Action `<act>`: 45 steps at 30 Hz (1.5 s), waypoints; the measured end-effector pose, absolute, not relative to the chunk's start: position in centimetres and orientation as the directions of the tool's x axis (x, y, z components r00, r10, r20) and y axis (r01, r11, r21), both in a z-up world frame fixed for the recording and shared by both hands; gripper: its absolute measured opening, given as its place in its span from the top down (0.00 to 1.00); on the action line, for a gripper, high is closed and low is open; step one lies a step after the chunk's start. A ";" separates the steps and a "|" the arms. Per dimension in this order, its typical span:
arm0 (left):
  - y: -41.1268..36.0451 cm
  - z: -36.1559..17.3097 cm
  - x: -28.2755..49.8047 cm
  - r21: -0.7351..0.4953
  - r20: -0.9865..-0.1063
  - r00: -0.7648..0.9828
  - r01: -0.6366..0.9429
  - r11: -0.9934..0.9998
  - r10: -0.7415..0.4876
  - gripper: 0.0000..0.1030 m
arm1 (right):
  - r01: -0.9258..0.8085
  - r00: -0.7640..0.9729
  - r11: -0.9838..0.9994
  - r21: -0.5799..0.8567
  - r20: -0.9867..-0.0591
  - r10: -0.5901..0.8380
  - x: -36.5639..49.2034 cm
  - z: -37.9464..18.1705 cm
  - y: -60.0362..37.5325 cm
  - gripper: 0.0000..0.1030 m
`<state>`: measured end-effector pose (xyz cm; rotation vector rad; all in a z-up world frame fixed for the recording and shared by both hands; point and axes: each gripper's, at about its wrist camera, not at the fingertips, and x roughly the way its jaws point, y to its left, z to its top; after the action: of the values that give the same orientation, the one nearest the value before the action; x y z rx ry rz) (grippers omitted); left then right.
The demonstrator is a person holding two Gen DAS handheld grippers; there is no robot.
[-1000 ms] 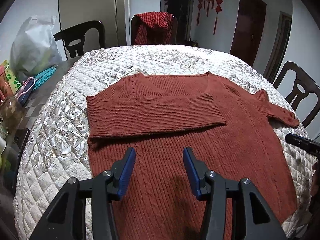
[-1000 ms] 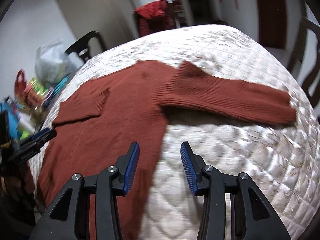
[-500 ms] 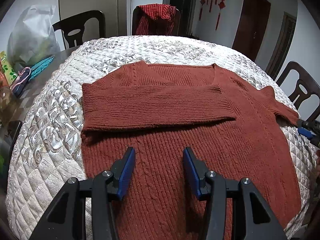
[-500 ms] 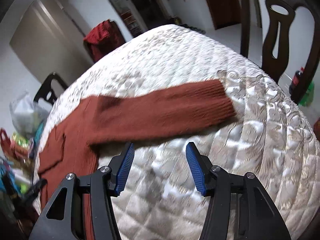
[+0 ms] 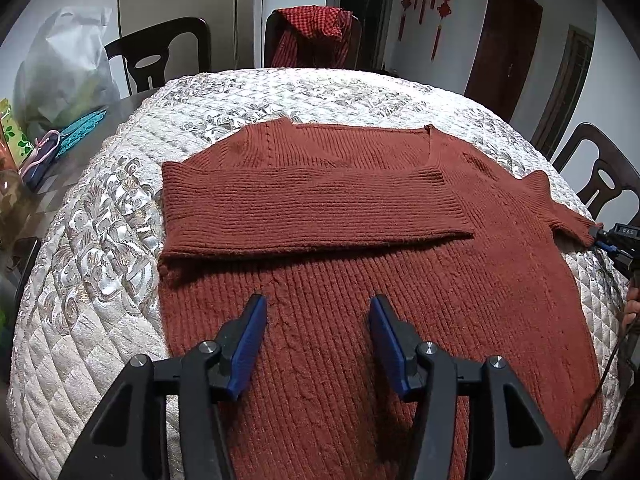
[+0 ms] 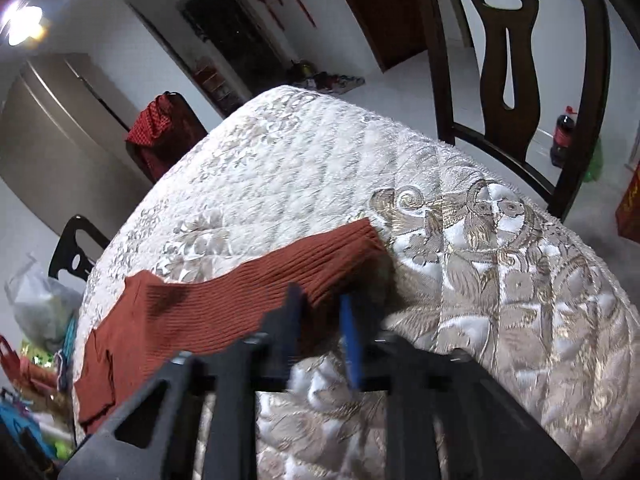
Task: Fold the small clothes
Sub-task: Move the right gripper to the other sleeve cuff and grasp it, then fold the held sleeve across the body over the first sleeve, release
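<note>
A rust-red knit sweater (image 5: 360,280) lies flat on a quilted table cover (image 5: 100,240). Its left sleeve (image 5: 312,212) is folded across the chest. My left gripper (image 5: 318,344) is open and empty, hovering over the sweater's lower body. The right sleeve (image 6: 288,276) stretches out toward the table's right edge. My right gripper (image 6: 320,328) has its jaws narrowed around the sleeve's cuff end, blurred by motion. It also shows at the right edge of the left wrist view (image 5: 612,240), at the cuff.
Dark wooden chairs (image 6: 516,80) ring the table; one holds a red checked cloth (image 5: 316,36). A plastic bag (image 5: 60,76) and small items sit at the far left on bare tabletop. A cola bottle (image 6: 562,140) stands on the floor.
My right gripper has moved in along the outstretched sleeve to its cuff and its jaws have narrowed around it. My left gripper stays open over the sweater body.
</note>
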<state>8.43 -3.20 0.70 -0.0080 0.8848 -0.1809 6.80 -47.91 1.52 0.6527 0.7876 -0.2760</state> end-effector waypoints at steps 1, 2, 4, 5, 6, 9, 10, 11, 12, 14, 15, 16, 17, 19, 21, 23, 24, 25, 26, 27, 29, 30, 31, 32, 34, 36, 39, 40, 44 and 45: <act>-3.2 0.7 8.5 -0.082 -0.769 0.619 0.154 0.985 -0.161 0.45 | 0.458 0.684 0.770 0.445 -0.729 0.014 6.9 1.7 -48.0 0.90; -3.2 0.7 8.4 -0.083 -0.769 0.619 0.154 0.985 -0.161 0.45 | 0.448 0.690 0.777 0.442 -0.724 0.015 6.9 2.1 -47.7 0.91; -3.1 0.8 8.5 -0.089 -0.768 0.619 0.152 0.984 -0.165 0.45 | 0.411 0.709 0.800 0.437 -0.705 0.020 7.2 3.4 -46.9 0.91; -3.1 0.8 8.5 -0.094 -0.767 0.619 0.151 0.984 -0.168 0.45 | 0.387 0.721 0.811 0.439 -0.692 0.030 7.5 4.2 -46.3 0.91; -3.0 0.9 8.5 -0.100 -0.766 0.619 0.149 0.984 -0.172 0.45 | 0.366 0.730 0.819 0.442 -0.682 0.042 7.7 4.9 -45.8 0.91; -2.6 1.5 8.4 -0.110 -0.757 0.629 0.144 0.983 -0.177 0.45 | 0.261 0.761 0.860 0.438 -0.641 0.096 9.1 7.9 -43.0 0.91; -2.4 1.8 8.3 -0.112 -0.751 0.635 0.145 0.983 -0.179 0.45 | 0.237 0.766 0.869 0.435 -0.634 0.109 9.5 8.5 -42.3 0.91; -2.3 2.1 8.2 -0.112 -0.746 0.641 0.144 0.983 -0.179 0.45 | 0.197 0.771 0.880 0.432 -0.623 0.133 10.0 9.5 -41.1 0.91; -2.1 2.4 8.2 -0.113 -0.741 0.647 0.143 0.983 -0.179 0.45 | 0.142 0.775 0.893 0.427 -0.609 0.168 10.9 10.7 -39.3 0.91; -1.7 3.0 8.1 -0.114 -0.730 0.660 0.141 0.983 -0.179 0.45 | 0.066 0.771 0.904 0.423 -0.597 0.223 12.1 11.8 -36.6 0.91; -1.4 3.2 8.0 -0.114 -0.725 0.666 0.138 0.984 -0.178 0.45 | 0.025 0.764 0.908 0.419 -0.593 0.253 12.8 12.1 -34.9 0.91; -1.1 3.5 8.0 -0.115 -0.720 0.671 0.134 0.984 -0.176 0.45 | -0.008 0.757 0.911 0.412 -0.593 0.274 13.3 12.2 -33.3 0.91; -0.8 3.7 7.9 -0.117 -0.716 0.676 0.131 0.984 -0.175 0.45 | -0.049 0.743 0.914 0.403 -0.597 0.302 13.8 12.2 -31.4 0.91; -0.1 4.0 7.9 -0.120 -0.710 0.684 0.116 0.986 -0.167 0.45 | -0.131 0.704 0.914 0.385 -0.613 0.359 14.8 11.4 -27.5 0.91; 0.6 4.1 7.8 -0.121 -0.708 0.689 0.100 0.988 -0.157 0.45 | -0.194 0.655 0.912 0.362 -0.644 0.395 15.8 9.7 -23.9 0.91; 1.3 4.2 7.8 -0.125 -0.708 0.690 0.086 0.988 -0.150 0.45 | -0.235 0.596 0.904 0.357 -0.681 0.424 16.5 7.7 -21.3 0.91; 1.6 4.2 7.8 -0.128 -0.710 0.688 0.082 0.988 -0.149 0.45 | -0.258 0.548 0.896 0.361 -0.709 0.444 17.1 6.2 -19.9 0.91; 1.9 4.1 7.7 -0.130 -0.711 0.687 0.077 0.988 -0.148 0.45 | -0.274 0.513 0.888 0.369 -0.725 0.460 17.3 5.2 -19.1 0.89; 2.1 4.1 7.7 -0.132 -0.713 0.686 0.074 0.988 -0.147 0.45 | -0.292 0.458 0.876 0.384 -0.748 0.481 17.3 4.0 -18.1 0.89; 2.4 4.1 7.6 -0.132 -0.714 0.685 0.072 0.989 -0.145 0.45 | -0.301 0.442 0.871 0.389 -0.752 0.489 17.1 3.8 -17.8 0.87; 2.8 4.2 7.5 -0.131 -0.714 0.685 0.072 0.989 -0.144 0.45 | -0.356 0.432 0.843 0.403 -0.730 0.531 15.7 4.2 -17.7 0.81; 2.9 4.3 7.5 -0.134 -0.715 0.684 0.075 0.988 -0.149 0.45 | -0.392 0.428 0.822 0.413 -0.709 0.561 14.9 4.7 -17.9 0.81; 3.0 4.4 7.6 -0.141 -0.715 0.681 0.081 0.987 -0.159 0.45 | -0.408 0.434 0.813 0.416 -0.695 0.573 14.4 5.2 -18.2 0.81; 3.0 4.5 7.8 -0.149 -0.715 0.678 0.090 0.985 -0.170 0.45 | -0.413 0.451 0.812 0.412 -0.682 0.575 13.9 5.6 -18.7 0.81; 2.7 4.8 8.2 -0.153 -0.711 0.679 0.107 0.982 -0.184 0.45 | -0.393 0.495 0.824 0.407 -0.662 0.563 13.4 6.1 -20.2 0.81; 2.1 5.2 8.8 -0.153 -0.706 0.680 0.129 0.980 -0.200 0.45 | -0.338 0.529 0.851 0.401 -0.667 0.525 13.6 5.7 -21.6 0.81; 0.7 5.4 10.1 -0.159 -0.706 0.669 0.168 0.973 -0.231 0.45 | -0.284 0.506 0.898 0.337 -0.742 0.439 14.8 3.6 -21.5 0.81; 0.2 5.4 10.5 -0.157 -0.708 0.665 0.177 0.972 -0.236 0.45 | -0.288 0.468 0.899 0.329 -0.771 0.432 14.9 2.8 -21.2 0.81; -1.6 5.0 12.3 -0.169 -0.724 0.633 0.220 0.961 -0.272 0.45 | -0.380 0.430 0.865 0.327 -0.766 0.478 13.3 2.9 -20.5 0.80; -2.1 5.0 12.6 -0.170 -0.727 0.627 0.230 0.958 -0.280 0.45 | -0.386 0.431 0.849 0.361 -0.743 0.512 12.9 3.3 -21.1 0.80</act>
<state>12.58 -2.07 4.95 -0.0626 0.8435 -0.2924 12.89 -21.11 3.29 0.1442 0.9759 0.5619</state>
